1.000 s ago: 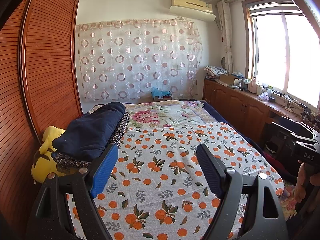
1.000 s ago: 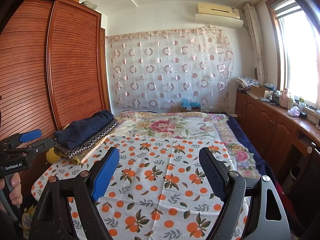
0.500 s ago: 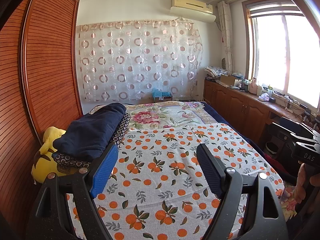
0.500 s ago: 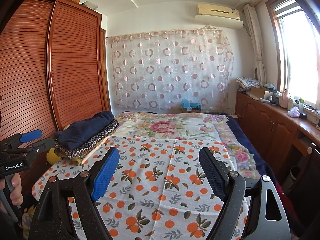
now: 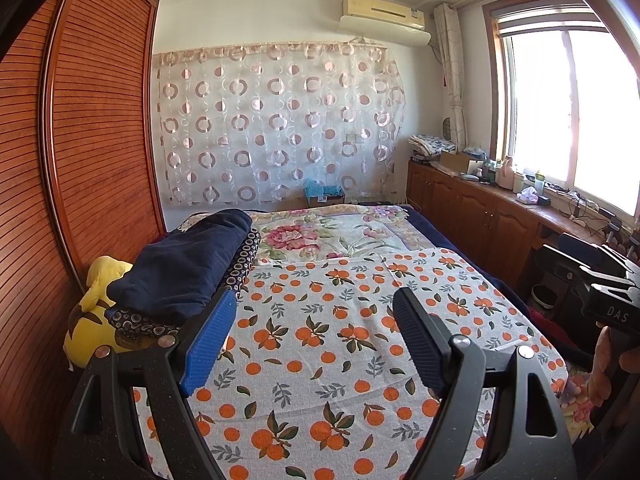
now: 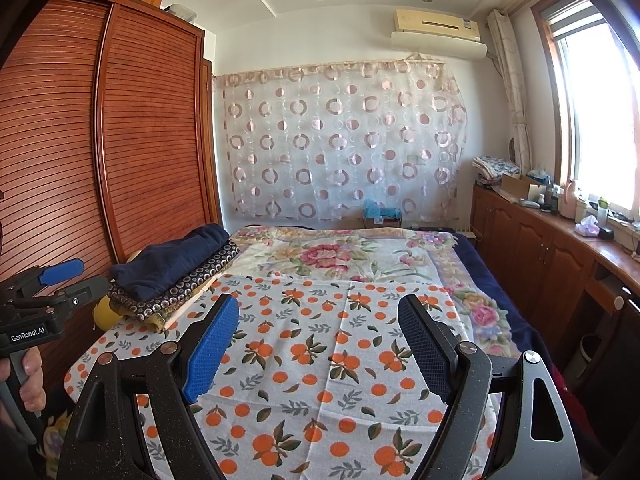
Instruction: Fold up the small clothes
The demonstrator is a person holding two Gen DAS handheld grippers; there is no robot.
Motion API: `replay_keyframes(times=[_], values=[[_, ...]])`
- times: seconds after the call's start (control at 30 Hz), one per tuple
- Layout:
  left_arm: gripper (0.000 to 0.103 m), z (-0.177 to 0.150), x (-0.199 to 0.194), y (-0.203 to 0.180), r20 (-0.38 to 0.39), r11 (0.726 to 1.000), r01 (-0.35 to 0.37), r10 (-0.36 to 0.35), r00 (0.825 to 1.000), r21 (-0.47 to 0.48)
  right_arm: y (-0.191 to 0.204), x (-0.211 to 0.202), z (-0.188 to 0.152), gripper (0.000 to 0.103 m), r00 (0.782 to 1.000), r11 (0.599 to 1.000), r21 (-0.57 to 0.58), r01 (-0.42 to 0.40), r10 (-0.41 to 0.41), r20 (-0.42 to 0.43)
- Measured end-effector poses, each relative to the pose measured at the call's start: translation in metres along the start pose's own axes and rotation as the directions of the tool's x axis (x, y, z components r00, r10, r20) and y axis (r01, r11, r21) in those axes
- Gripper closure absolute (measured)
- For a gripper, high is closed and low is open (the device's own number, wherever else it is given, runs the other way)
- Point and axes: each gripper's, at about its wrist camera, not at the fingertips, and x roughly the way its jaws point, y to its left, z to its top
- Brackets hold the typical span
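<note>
A stack of folded clothes with a navy garment on top (image 5: 188, 268) lies at the bed's left edge; it also shows in the right wrist view (image 6: 176, 264). A white cloth with an orange-fruit print (image 5: 344, 344) is spread flat over the near half of the bed, also seen in the right wrist view (image 6: 328, 344). My left gripper (image 5: 316, 304) is open and empty, held above the cloth. My right gripper (image 6: 318, 308) is open and empty, also above the cloth. Each gripper shows at the edge of the other's view.
A yellow plush toy (image 5: 94, 320) sits under the clothes stack against the brown wardrobe doors (image 5: 72, 160). A floral bedsheet (image 5: 336, 236) covers the far half. Wooden cabinets with clutter (image 5: 488, 216) run along the right under the window.
</note>
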Motion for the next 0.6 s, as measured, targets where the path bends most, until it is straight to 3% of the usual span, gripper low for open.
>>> replay_keyframes(times=[0.6], values=[[0.022, -0.0031, 0.0003, -0.0002, 0.001, 1.000, -0.008, 0.008, 1.000, 0.004, -0.0019, 0.0012, -0.0011, 0.019, 1.000, 1.000, 0.001, -0.002, 0.002, -0.003]])
